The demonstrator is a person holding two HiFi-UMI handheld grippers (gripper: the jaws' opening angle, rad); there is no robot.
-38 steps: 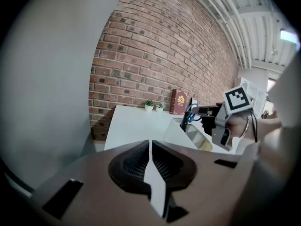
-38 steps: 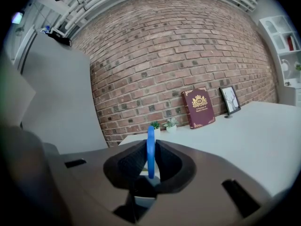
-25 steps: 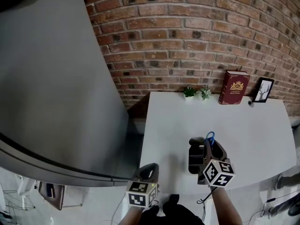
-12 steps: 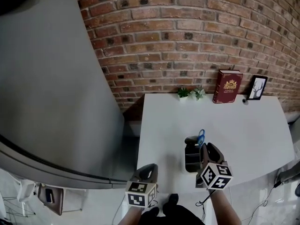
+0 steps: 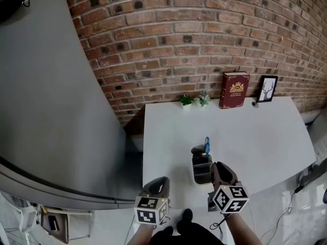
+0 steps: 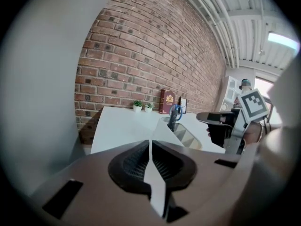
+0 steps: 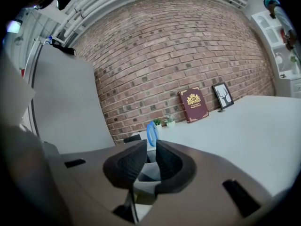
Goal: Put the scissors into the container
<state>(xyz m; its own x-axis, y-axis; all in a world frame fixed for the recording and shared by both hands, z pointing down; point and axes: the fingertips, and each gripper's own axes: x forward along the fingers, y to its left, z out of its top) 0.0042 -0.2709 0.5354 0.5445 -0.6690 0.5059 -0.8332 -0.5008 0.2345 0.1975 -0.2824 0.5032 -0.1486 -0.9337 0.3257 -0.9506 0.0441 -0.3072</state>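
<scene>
Scissors (image 5: 206,145) (in container (image 5: 201,177)) beyond right gripper (image 5: 216,167)

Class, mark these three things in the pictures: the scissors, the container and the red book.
scissors (image 5: 207,144): head view, on the blue handle.
container (image 5: 194,171): head view, on its left wall.
book (image 5: 234,90): head view, middle of its red cover.
</scene>
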